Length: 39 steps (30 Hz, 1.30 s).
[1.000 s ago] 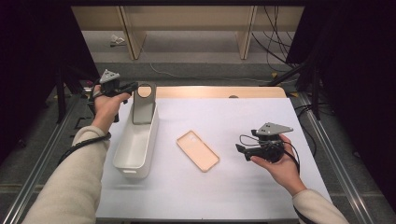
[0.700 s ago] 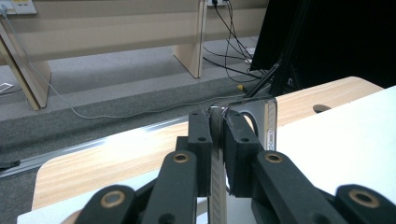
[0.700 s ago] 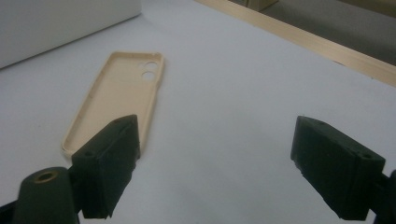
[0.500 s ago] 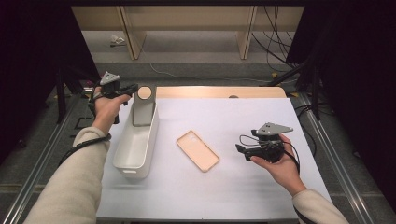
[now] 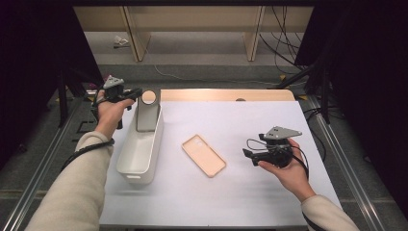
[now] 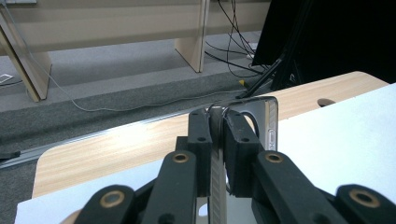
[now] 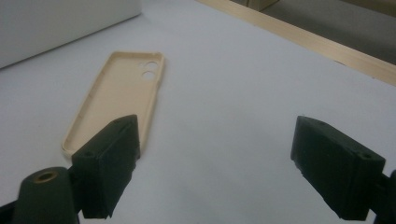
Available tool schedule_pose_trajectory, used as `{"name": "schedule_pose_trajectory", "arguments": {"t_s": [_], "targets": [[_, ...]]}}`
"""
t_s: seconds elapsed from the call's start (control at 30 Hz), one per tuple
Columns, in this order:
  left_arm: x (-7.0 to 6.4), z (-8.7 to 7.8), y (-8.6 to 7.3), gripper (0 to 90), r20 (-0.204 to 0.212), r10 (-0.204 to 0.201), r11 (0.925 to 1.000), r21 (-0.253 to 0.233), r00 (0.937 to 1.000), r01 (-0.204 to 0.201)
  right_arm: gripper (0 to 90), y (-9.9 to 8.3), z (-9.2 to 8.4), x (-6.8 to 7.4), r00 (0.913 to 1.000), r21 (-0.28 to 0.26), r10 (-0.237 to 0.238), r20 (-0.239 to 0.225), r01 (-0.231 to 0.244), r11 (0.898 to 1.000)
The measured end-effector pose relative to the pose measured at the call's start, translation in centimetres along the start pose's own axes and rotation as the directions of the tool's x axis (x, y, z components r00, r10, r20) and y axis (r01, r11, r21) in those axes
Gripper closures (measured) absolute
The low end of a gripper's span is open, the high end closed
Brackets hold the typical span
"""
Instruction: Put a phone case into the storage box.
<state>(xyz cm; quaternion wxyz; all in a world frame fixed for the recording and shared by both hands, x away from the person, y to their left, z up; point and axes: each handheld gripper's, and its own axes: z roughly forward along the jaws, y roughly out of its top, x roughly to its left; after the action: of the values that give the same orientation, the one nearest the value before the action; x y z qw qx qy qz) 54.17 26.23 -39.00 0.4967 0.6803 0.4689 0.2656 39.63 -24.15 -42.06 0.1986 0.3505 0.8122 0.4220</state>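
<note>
Resting open on the white tabletop, the right gripper has its black jaws spread wide with nothing between them, pointing toward the beige flat plastic phone case. That case lies hollow side up, just ahead of the jaws; its long axis runs diagonally, camera holes at the far-left end. The right gripper view brings out those two holes and bare table all round the case. Left of it stands the long white plastic bin, its length running away from the person. Farther off, the left gripper is clamped on the top edge of a grey slim phone case, which stands upright at the bin's far end, long axis vertical. The left gripper view shows the pads pinching its rim, with the wooden table edge beyond.
</note>
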Motion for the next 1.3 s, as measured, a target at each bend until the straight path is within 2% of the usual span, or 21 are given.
{"name": "schedule_pose_trajectory", "arguments": {"t_s": [1.03,1.3], "targets": [[0.61,0.12,-0.76,79.6,-0.031,0.015,0.9992,0.038,0.9994,-0.013,16.5,-0.03,0.07,0.00,1.0000,0.003,0.000,-0.002,0.000,1.000],[0.55,0.22,-0.72,78.1,-0.047,0.036,0.9980,0.053,0.9982,-0.033,16.5,-0.02,0.05,0.02,1.0000,0.003,0.001,-0.002,-0.001,1.000]]}}
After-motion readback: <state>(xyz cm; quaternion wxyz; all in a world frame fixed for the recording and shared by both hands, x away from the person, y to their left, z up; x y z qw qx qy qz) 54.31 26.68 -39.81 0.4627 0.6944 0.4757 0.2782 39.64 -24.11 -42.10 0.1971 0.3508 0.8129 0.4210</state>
